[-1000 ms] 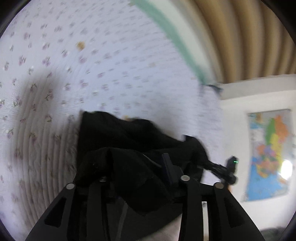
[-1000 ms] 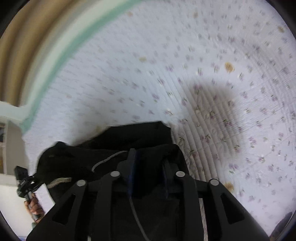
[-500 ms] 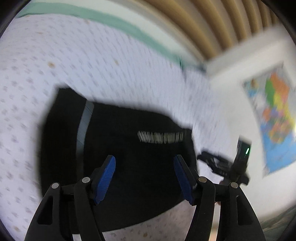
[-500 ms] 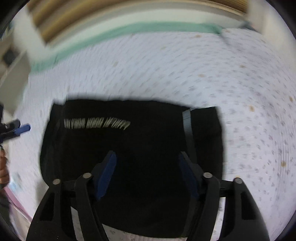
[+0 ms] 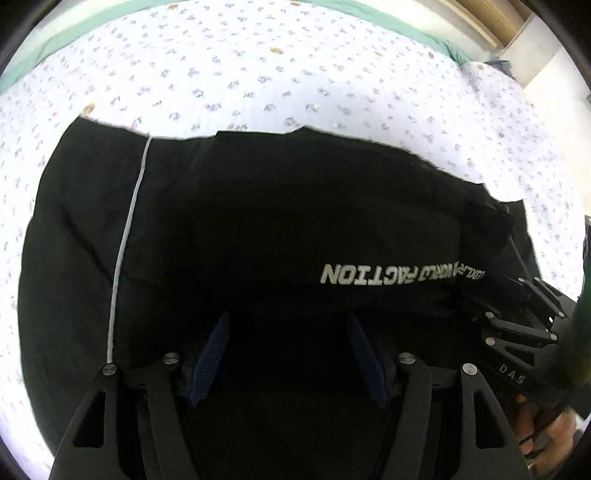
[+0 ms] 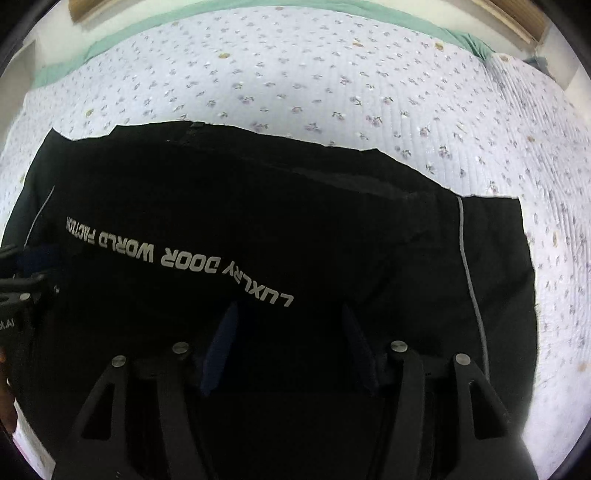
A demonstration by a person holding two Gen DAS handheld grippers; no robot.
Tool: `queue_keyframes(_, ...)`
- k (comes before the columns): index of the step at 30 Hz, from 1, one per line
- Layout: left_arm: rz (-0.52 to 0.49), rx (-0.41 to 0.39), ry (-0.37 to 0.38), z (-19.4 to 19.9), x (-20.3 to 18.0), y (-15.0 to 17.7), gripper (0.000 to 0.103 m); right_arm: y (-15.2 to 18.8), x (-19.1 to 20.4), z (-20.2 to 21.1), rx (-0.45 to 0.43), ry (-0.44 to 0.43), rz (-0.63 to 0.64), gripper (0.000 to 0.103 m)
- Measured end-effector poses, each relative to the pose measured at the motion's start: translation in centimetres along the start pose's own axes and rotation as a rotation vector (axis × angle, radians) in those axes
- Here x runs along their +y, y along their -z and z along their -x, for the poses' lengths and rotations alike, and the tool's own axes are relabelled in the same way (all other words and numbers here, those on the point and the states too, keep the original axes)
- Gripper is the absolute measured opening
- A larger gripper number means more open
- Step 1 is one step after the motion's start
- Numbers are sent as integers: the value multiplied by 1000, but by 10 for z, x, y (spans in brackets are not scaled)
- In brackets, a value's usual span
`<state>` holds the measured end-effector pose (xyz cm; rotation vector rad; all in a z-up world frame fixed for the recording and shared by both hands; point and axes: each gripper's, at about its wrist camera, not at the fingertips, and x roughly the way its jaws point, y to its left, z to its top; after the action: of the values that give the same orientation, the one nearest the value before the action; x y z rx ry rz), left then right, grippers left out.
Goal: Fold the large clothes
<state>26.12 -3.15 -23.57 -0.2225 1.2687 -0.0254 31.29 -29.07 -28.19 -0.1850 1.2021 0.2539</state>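
While both of my grippers point steeply down at the bed, their jaws stand apart with nothing clamped between them. My left gripper (image 5: pixel 288 354) hovers over the near part of the black garment (image 5: pixel 258 229); its blue pads (image 5: pixel 208 360) are spread, having opened within the last second, and only dark cloth shows in the gap, not pinched. My right gripper (image 6: pixel 290 345) hovers beside it over the same garment (image 6: pixel 295 206); its jaws opened too and have just eased slightly inward, yet the pads (image 6: pixel 218 350) press on nothing. In the left view, the right gripper's black frame (image 5: pixel 517 332) enters at the right edge, with fingers of the hand (image 5: pixel 546 432) holding it below. In the right view, the left gripper's frame (image 6: pixel 16 291) shows at the left edge.

The garment lies folded and fairly flat, spread wide across the bed. White lettering (image 6: pixel 177 258) runs across its top layer, upside down from my position. A thin pale stripe (image 5: pixel 125 254) runs along one side panel.

Beyond the garment, the quilted floral bedspread (image 5: pixel 295 74) extends to a green border (image 6: pixel 369 9). Wooden slats (image 6: pixel 517 18) lie past that, at the far edge.
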Motion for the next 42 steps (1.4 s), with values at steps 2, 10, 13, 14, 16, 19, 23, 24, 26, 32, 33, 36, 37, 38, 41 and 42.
queue_keyframes(2,-9,-44,55,22,0,-6,67,-7,-10,20,-7,-59,-36,59)
queue_keyframes(10,-6,39,140,-5,-4,-50,67,-32,-83,3,60,-80,-234,59)
queue_keyframes(13,11,54,118,-25,-3,-57,68,-27,-93,-30,121,-117,-291,57)
queue_keyframes(14,12,53,111,-23,-5,-58,68,-28,-92,-31,123,-108,-289,57)
queue_keyframes(16,19,54,122,-17,-6,-61,68,-29,-92,-26,125,-104,-302,57)
queue_keyframes(19,15,25,161,9,0,-48,66,-25,-92,2,76,-145,-303,58)
queue_keyframes(23,-16,-43,165,61,8,-24,66,-1,-83,64,-28,-124,-203,58)
queue_keyframes(24,-18,-53,172,75,11,-11,66,7,-77,77,-39,-104,-172,58)
queue_keyframes(26,-19,-75,192,95,11,11,67,27,-65,96,-45,-89,-127,58)
queue_keyframes(32,1,26,130,74,16,78,66,82,-19,81,10,-51,-60,58)
queue_keyframes(33,0,35,87,63,15,82,66,89,-16,71,14,-33,-58,57)
queue_keyframes(36,16,72,0,24,21,85,67,97,-7,37,26,23,-28,57)
queue_keyframes(37,29,72,-7,19,22,81,69,98,-3,29,33,42,-5,57)
queue_keyframes(38,35,65,-24,16,22,76,71,98,3,25,29,70,27,57)
queue_keyframes(41,5,59,-72,14,16,66,75,98,2,24,26,78,27,57)
queue_keyframes(42,-3,59,-78,15,16,65,75,99,-1,24,24,64,13,57)
